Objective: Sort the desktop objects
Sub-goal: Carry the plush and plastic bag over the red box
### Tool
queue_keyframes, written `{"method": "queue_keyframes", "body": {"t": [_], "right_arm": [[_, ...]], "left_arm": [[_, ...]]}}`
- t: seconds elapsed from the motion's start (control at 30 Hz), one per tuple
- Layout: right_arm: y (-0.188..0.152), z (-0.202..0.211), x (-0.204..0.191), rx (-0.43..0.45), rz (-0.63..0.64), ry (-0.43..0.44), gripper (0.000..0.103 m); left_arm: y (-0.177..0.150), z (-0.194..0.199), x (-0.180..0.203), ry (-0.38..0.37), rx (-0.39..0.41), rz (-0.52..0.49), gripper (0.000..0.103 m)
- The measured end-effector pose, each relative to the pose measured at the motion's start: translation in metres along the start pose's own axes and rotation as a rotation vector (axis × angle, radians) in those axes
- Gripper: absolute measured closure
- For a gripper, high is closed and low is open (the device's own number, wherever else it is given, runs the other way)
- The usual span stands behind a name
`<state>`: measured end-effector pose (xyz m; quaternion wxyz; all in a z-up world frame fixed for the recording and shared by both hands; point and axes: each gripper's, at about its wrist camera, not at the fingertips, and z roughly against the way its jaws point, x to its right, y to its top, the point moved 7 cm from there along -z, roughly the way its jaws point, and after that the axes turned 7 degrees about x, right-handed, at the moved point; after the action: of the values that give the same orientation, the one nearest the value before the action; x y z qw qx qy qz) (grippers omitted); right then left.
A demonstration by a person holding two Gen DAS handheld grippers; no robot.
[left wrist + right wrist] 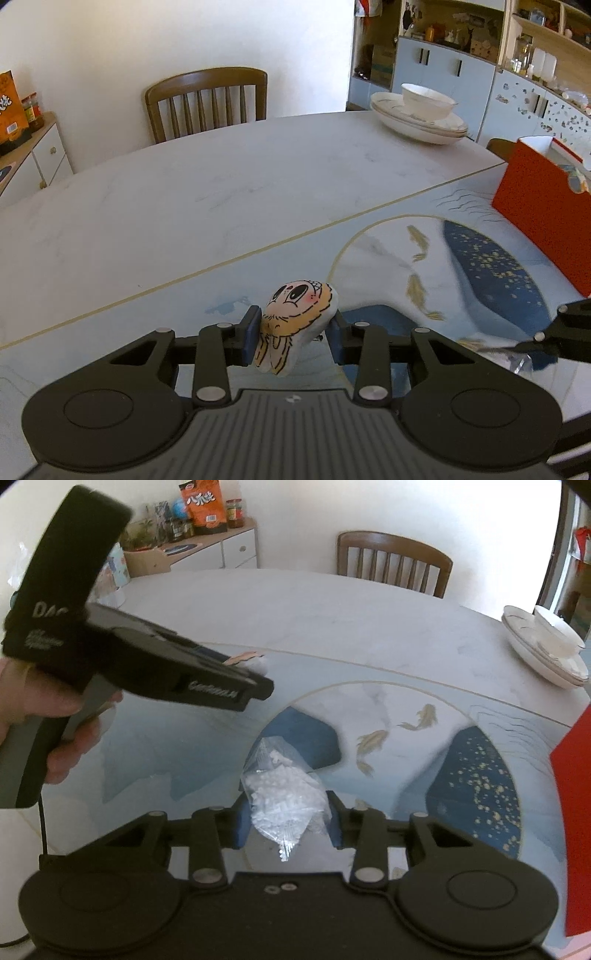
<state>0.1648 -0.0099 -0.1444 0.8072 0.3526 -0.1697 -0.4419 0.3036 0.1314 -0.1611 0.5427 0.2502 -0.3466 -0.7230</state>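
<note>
My left gripper (293, 334) is shut on a small soft toy (295, 317) with a drawn cartoon face and yellow hair; the blue pads press its sides just above the patterned mat (373, 251). In the right wrist view my right gripper (288, 821) is shut on a clear plastic bag of small white pieces (284, 797), which bulges up between the pads. The left gripper's body (147, 664), held by a hand (44, 716), shows at the left of that view. A red open-topped box (543, 218) stands on the mat to the right.
The pale marble table (184, 206) stretches beyond the mat. Stacked white plates with a bowl (421, 114) sit at its far right corner. A wooden chair (207, 101) stands behind the table. A low cabinet with jars and an orange packet (203, 506) is at the wall.
</note>
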Motion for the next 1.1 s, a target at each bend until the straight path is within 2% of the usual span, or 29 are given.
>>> {"method": "queue_keyframes", "body": {"t": [0.53,1.1], "right_arm": [[0.002,0.048,0.033,0.069,-0.059,-0.014,0.065],[-0.003,0.112,0.087,0.130,-0.108,-0.028,0.065]], "left_arm": [[-0.006,0.053,0.039,-0.022,0.012,0.001,0.068],[0.009,0.088,0.118,-0.070,0.019,0.057,0.067]]}}
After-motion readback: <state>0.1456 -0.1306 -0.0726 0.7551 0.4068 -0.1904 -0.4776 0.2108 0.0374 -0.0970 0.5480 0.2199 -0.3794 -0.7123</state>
